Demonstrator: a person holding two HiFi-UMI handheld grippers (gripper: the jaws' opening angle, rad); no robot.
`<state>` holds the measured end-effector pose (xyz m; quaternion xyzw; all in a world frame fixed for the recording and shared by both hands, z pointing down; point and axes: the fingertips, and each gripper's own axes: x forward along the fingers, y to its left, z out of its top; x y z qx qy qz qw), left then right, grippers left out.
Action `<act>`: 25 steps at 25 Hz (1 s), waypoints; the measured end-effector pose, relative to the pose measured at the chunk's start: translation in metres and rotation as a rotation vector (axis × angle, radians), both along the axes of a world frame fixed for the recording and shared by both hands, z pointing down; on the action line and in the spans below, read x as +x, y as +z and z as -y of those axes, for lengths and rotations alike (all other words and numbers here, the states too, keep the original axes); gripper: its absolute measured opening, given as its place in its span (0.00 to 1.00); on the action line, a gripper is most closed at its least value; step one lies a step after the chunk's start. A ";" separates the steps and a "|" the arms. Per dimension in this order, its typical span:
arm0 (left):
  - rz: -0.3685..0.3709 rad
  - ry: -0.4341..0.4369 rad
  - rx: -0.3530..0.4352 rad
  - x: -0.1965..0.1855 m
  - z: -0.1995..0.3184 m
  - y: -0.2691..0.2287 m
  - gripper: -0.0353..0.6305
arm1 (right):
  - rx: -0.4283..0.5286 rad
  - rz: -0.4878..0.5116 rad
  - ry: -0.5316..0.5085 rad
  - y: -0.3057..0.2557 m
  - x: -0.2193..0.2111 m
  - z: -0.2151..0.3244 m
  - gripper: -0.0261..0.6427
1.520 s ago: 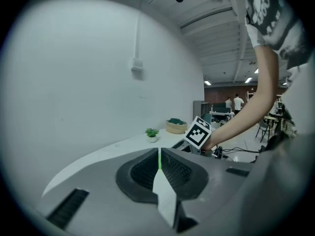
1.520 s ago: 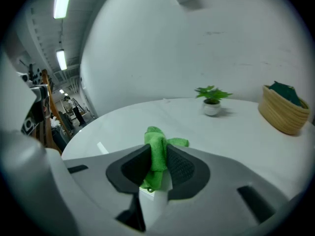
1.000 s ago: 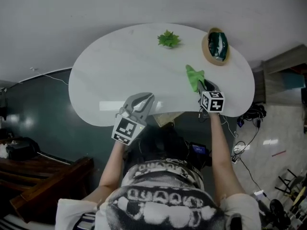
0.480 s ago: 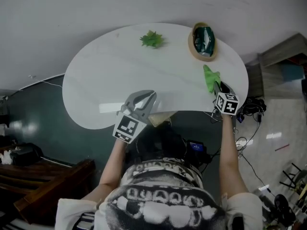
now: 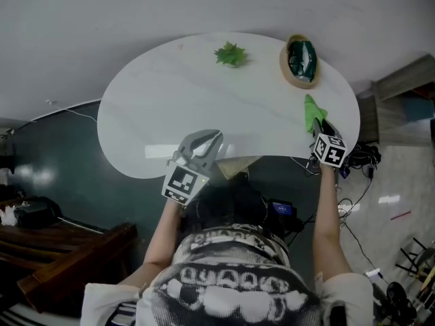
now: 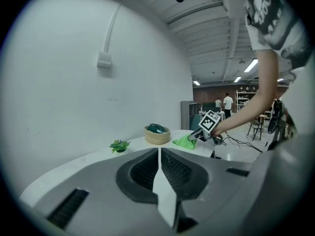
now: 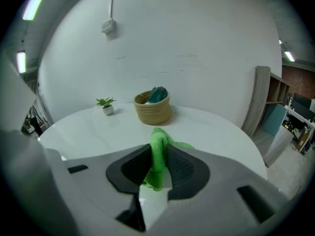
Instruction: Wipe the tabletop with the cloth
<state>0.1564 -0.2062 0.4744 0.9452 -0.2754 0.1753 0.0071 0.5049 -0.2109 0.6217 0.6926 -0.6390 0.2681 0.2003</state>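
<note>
One white, rounded desk [image 5: 170, 100] fills the middle of the head view, and everything else sits on it or at its rim. One person [image 5: 231, 277] stands at the desk's near edge, both bare forearms reaching out, with one claw in each hand, two in all.

The left claw [image 5: 205, 140] hangs over the desk's near edge, about midway along it. Its own view shows the two jaws pressed together, clenched on nothing. The right claw [image 5: 322, 129] is at the desk's right end, close to the near rim, and each claw carries one marker cube behind its jaws. In the right gripper view its jaws are clamped on a fold of the one green cloth [image 5: 312, 113], which stands up between them. The free part of the cloth spreads forward and lies on the desk surface at that right end.

One woven basket [image 5: 300, 61] stands at the desk's far rim, toward the right end, beyond the cloth and apart from it. It holds a dark green item; what it is cannot be told. One small potted plant [image 5: 231, 54] stands at the far rim too, nearer the desk's middle.
</note>
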 end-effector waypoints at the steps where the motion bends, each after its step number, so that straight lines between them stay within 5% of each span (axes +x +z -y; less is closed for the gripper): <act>1: -0.004 -0.008 0.001 -0.009 -0.002 -0.001 0.07 | 0.004 -0.004 -0.006 -0.003 -0.008 0.000 0.17; 11: -0.003 -0.088 -0.016 -0.143 -0.029 0.008 0.07 | 0.054 0.019 -0.103 -0.027 -0.162 0.013 0.17; 25: 0.013 -0.255 -0.003 -0.327 -0.061 0.014 0.07 | 0.118 0.137 -0.442 -0.040 -0.481 0.040 0.17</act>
